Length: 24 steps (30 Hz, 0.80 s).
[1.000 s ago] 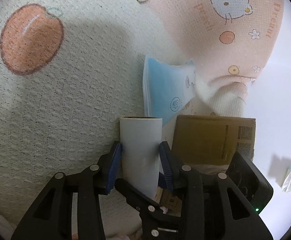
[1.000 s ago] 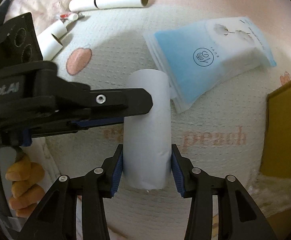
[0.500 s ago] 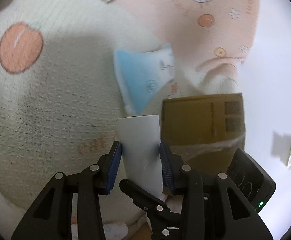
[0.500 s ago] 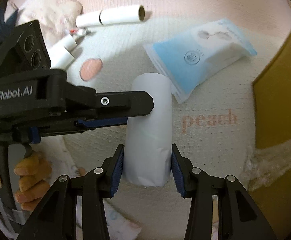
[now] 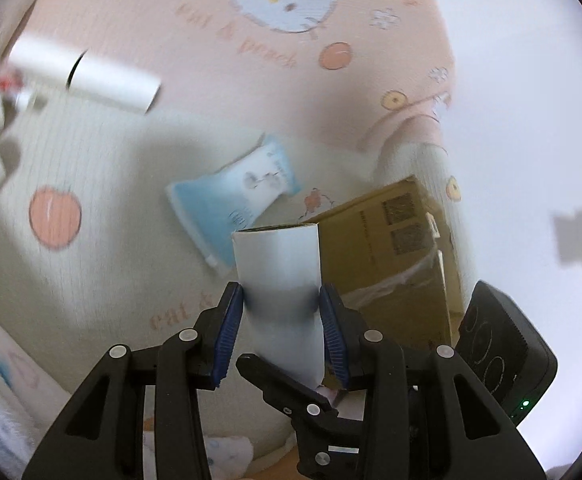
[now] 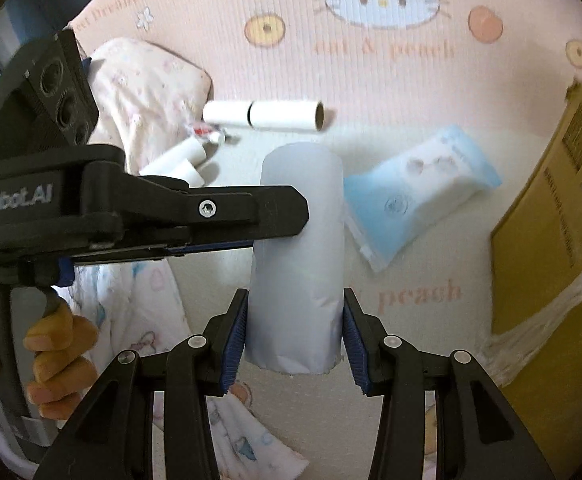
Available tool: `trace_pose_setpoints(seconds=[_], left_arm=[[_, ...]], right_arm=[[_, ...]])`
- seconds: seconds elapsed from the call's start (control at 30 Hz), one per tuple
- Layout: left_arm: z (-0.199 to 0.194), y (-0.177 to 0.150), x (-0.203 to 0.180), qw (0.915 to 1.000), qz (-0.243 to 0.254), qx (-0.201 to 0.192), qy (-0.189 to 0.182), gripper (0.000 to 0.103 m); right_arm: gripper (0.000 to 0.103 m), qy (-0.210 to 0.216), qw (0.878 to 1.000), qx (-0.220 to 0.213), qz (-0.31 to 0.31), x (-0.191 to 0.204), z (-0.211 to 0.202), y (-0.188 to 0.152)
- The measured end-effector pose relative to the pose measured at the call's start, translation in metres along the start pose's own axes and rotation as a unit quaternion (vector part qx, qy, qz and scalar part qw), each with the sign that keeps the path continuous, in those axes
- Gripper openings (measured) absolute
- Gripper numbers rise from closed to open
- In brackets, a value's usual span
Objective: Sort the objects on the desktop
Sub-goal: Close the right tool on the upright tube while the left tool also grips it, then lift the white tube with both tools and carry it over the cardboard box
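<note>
A white paper roll (image 5: pixel 277 276) (image 6: pixel 299 240) hangs in the air above the peach-print blanket (image 5: pixel 91 168), gripped from two sides. My left gripper (image 5: pixel 281 332) is shut on the roll's upper half. It reaches in from the left in the right wrist view, as the left gripper (image 6: pixel 291 220) with a hand (image 6: pixel 51 360) on its handle. My right gripper (image 6: pixel 295 332) is shut on the roll's lower end. One of its fingers (image 5: pixel 283 380) shows beneath the roll in the left wrist view.
A blue tissue pack (image 6: pixel 415 196) (image 5: pixel 235 196) lies on the blanket behind the roll. A brown cardboard box (image 6: pixel 551 220) (image 5: pixel 391 248) stands to the right. Several white rolls (image 6: pixel 267 114) (image 5: pixel 91 76) lie at the back left beside a pale pillow (image 6: pixel 147 80).
Both grippers have risen with the roll still gripped, so the blanket, tissue pack and box look smaller and farther. The left wrist view has rolled, tilting the scene.
</note>
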State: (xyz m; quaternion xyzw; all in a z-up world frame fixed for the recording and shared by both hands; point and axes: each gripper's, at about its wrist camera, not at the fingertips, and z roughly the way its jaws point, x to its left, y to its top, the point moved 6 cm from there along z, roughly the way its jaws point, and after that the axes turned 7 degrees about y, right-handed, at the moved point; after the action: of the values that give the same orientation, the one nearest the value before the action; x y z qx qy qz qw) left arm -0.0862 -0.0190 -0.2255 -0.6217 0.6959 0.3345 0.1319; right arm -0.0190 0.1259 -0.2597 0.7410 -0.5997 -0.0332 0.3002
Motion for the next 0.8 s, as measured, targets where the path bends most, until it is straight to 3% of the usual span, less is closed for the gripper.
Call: trace_pose_setpoints(seconds=[0.07, 0.17, 0.33, 0.67, 0.8], left_arm=[[-0.004, 0.003, -0.010, 1.0000, 0.000, -0.008, -0.001, 0.042], [-0.006, 0.005, -0.022, 0.9999, -0.001, -0.007, -0.010, 0.042], [-0.010, 0.009, -0.048, 0.9996, 0.012, -0.004, -0.024, 0.042], [-0.034, 0.028, -0.138, 0.9911, 0.118, -0.054, -0.031, 0.042], [-0.028, 0.034, -0.170, 0.9866, 0.150, -0.056, -0.028, 0.042]], right_arm=[[0.042, -0.002, 1.000, -0.008, -0.003, 0.014, 0.003, 0.019], [0.042, -0.010, 1.000, -0.027, -0.008, 0.003, -0.002, 0.041], [0.042, -0.031, 0.998, -0.047, -0.040, -0.001, -0.028, 0.042], [0.042, -0.073, 0.988, -0.119, -0.063, -0.018, -0.102, 0.062], [0.042, -0.074, 0.987, -0.138, -0.045, -0.044, -0.108, 0.078]])
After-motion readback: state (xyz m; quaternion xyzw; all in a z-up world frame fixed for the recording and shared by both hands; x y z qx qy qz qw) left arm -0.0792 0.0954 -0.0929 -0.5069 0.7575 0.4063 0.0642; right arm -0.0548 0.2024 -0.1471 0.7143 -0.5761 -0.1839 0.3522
